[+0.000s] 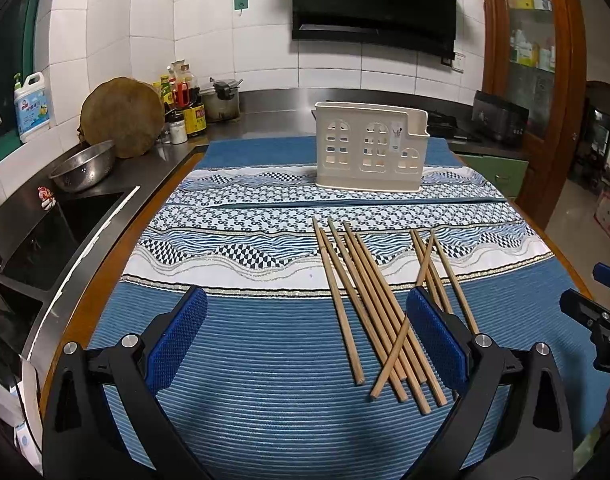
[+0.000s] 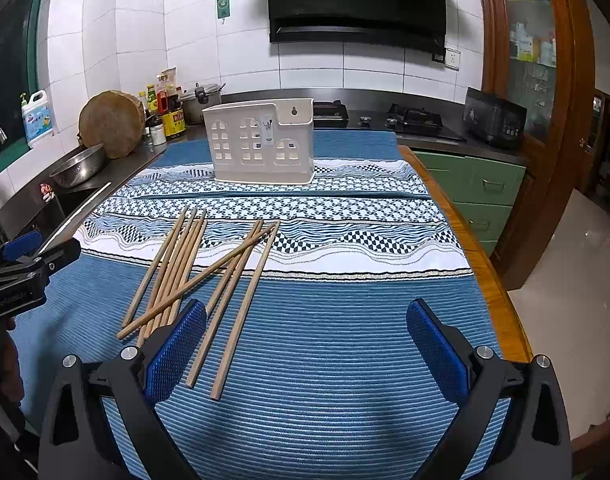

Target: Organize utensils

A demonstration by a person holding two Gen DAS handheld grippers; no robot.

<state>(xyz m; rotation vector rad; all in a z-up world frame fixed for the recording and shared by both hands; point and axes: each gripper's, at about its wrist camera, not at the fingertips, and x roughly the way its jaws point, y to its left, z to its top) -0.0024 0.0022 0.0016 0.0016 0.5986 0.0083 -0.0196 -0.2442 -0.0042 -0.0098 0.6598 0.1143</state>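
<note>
**A:** What do you see from my left gripper (image 1: 307, 322)?

**Me:** Its two blue pads (image 1: 177, 338) are spread wide apart. Nothing is between them, just the blue cloth (image 1: 265, 380) on the table. The chopsticks (image 1: 369, 304) lie on the cloth, a bit to the right of the middle. One pad on the right side sits just in front of some of the sticks.

**A:** How do the sticks lie?

**Me:** Most lie side by side in a bunch, running from near to far. A few more lie just to the right of the bunch. One stick lies slanted across the others. All are flat on the cloth.

**A:** And my right gripper (image 2: 307, 322)?

**Me:** It is spread wide too, and it holds nothing. In its view the chopsticks (image 2: 209, 268) lie to the left, with the near ends of two sticks close beside the left pad (image 2: 177, 344). I can see the left gripper (image 2: 21, 276) at the far left edge there.

**A:** Where is the holder?

**Me:** The white holder (image 1: 371, 146) stands upright at the far part of the cloth, well apart from the sticks. It has little window holes in its front. I can't see anything inside it.

**A:** What is past the table?

**Me:** A dark counter (image 1: 265, 114) with bottles (image 1: 183, 100), a round wood board (image 1: 123, 116) and a metal bowl (image 1: 83, 170) by the sink (image 1: 85, 216) on the left.
</note>
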